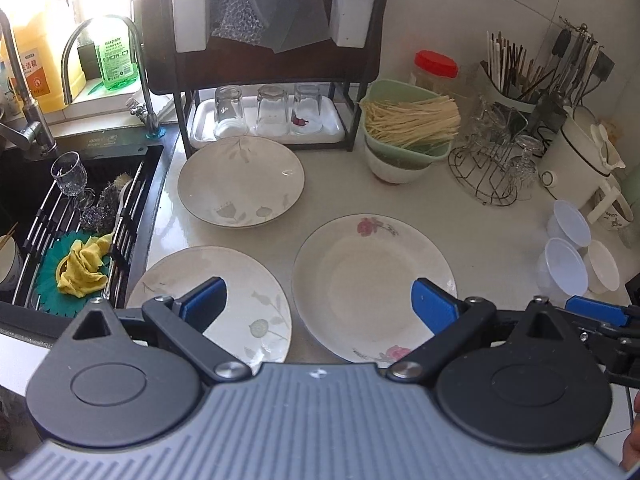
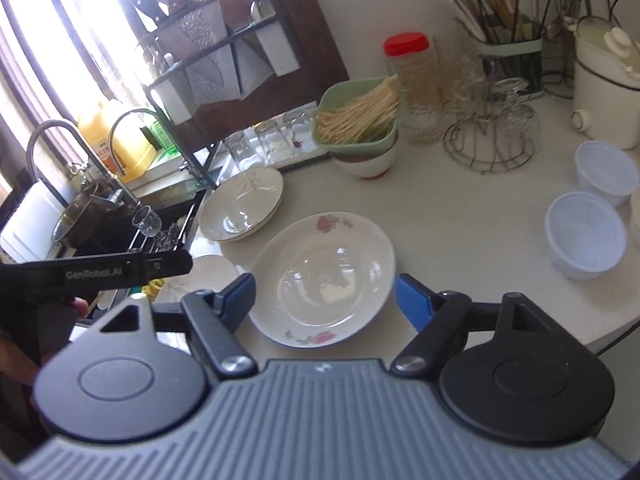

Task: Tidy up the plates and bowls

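Note:
Three white plates lie on the pale counter. A leaf-patterned plate [image 1: 240, 182] sits at the back and another leaf plate [image 1: 212, 300] near the sink. A rose-patterned plate [image 1: 372, 288] [image 2: 324, 280] is to their right. My left gripper [image 1: 319, 306] hangs open above the gap between the near leaf plate and the rose plate, holding nothing. My right gripper [image 2: 326, 300] is open over the near half of the rose plate, its blue pads clear of the rim. Three clear plastic bowls [image 1: 562, 268] [image 2: 586, 236] stand at the right.
A sink [image 1: 100, 160] with a wire rack, a wine glass and a yellow cloth lies left. A dish rack [image 1: 268, 120] holds upturned glasses behind the plates. A green bowl of noodles [image 1: 408, 124] sits on a white bowl, beside a wire glass stand [image 1: 492, 172] and a white pot [image 1: 580, 160].

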Motion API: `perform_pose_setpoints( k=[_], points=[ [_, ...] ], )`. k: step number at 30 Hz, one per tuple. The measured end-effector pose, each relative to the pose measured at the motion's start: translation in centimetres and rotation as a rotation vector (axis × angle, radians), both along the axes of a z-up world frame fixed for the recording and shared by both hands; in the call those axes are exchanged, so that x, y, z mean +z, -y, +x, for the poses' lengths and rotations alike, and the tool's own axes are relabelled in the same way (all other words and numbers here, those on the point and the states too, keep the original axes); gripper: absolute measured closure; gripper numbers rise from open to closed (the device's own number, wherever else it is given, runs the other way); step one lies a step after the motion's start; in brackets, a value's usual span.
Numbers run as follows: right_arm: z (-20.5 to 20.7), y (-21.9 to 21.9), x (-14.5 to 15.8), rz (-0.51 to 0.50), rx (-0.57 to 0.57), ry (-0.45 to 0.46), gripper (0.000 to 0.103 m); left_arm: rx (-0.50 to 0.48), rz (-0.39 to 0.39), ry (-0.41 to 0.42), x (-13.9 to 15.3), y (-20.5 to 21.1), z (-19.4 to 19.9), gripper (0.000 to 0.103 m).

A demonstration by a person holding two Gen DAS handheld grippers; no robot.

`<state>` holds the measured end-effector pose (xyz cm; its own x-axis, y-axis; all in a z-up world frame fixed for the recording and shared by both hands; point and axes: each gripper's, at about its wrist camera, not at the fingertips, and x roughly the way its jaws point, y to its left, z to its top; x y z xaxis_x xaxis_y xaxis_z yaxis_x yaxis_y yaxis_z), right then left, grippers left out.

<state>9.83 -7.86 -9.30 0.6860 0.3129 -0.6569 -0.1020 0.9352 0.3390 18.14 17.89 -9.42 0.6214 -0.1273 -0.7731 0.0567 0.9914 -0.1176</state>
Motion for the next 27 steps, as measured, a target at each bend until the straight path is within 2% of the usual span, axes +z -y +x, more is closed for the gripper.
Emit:
perform_pose_setpoints(
  k=[12, 15, 20, 22, 24, 27],
  points=[
    [4.2, -7.8, -3.6, 0.042, -0.028, -0.097, 0.027, -0.027, 0.013, -0.071, -3.9, -9.6, 3.0, 0.003],
    [4.9, -9.4, -4.8, 0.048, -0.007, -0.139, 0.036, -0.02, 0.02, -0.071, -5.1, -11.6, 3.6, 0.004],
    [5.9, -11.3, -6.9, 0.065, 0.002, -0.218, 0.067, 0.009, 0.019, -0.121, -8.2, -14.2, 5.1, 0.004],
    [6.4, -12.1, -7.6, 0.087, 0.019, -0.248, 0.074, 0.008, -0.003, -0.154, -9.7, -15.4, 5.7, 0.008],
    [6.7, -12.9, -8.3, 0.1, 0.028, -0.266, 0.075, -0.002, -0.028, -0.191, -11.0, -16.3, 6.4, 0.016],
    [7.1, -14.0, -9.3, 0.133, 0.046, -0.301, 0.075, -0.075, -0.081, -0.214, -12.3, -17.1, 6.9, 0.023]
  ],
)
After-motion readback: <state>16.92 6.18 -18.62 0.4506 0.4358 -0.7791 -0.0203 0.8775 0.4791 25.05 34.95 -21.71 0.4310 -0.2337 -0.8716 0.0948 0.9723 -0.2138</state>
